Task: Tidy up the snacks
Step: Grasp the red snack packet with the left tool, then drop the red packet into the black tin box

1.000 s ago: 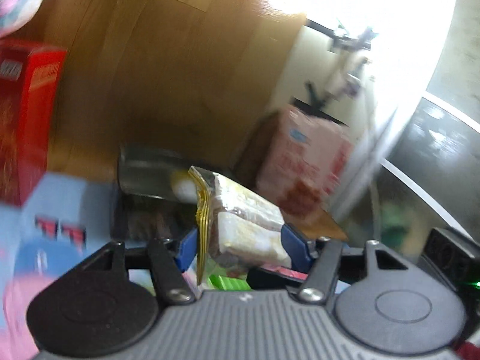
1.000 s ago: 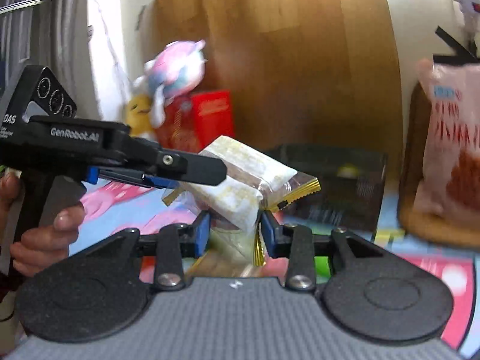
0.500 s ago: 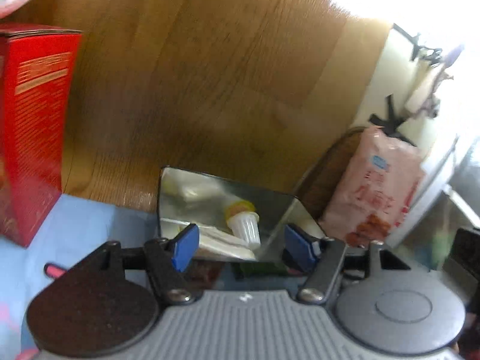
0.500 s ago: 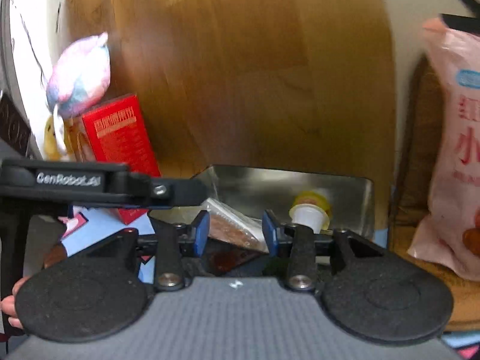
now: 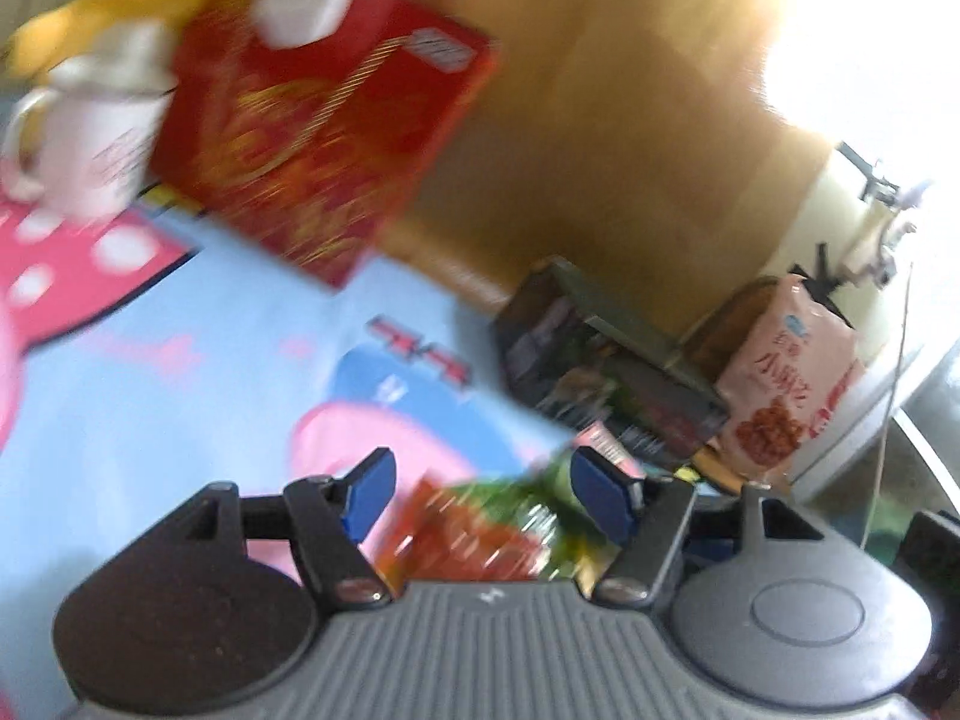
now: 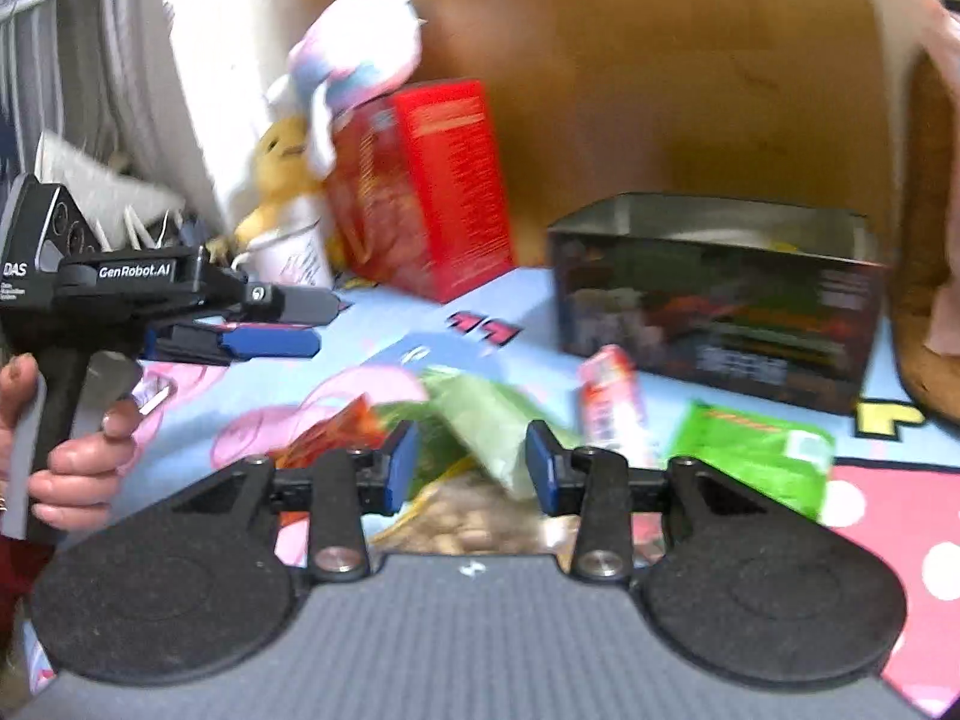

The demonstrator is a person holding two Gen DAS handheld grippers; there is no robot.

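Observation:
A dark open snack box (image 6: 720, 306) stands on the cartoon cloth at the back right; it also shows in the left wrist view (image 5: 600, 360). Loose snack packets lie in front of it: a green and red one (image 5: 498, 528), a pale green bag (image 6: 480, 426), a small pink packet (image 6: 612, 408), a bright green packet (image 6: 756, 456). My left gripper (image 5: 480, 489) is open and empty above the green and red packet; it also shows in the right wrist view (image 6: 264, 342). My right gripper (image 6: 471, 465) is open, with the pale green bag seen between its fingers.
A red carton (image 6: 432, 186) stands at the back left with plush toys (image 6: 354, 66) and a white mug (image 5: 78, 144) beside it. A pink snack bag (image 5: 786, 384) leans at the right behind the box. A wooden board (image 6: 660, 60) backs the scene.
Both grippers held a wrapped snack together, let it go over the dark box, then drew back and down to the loose packets. Both are now empty.

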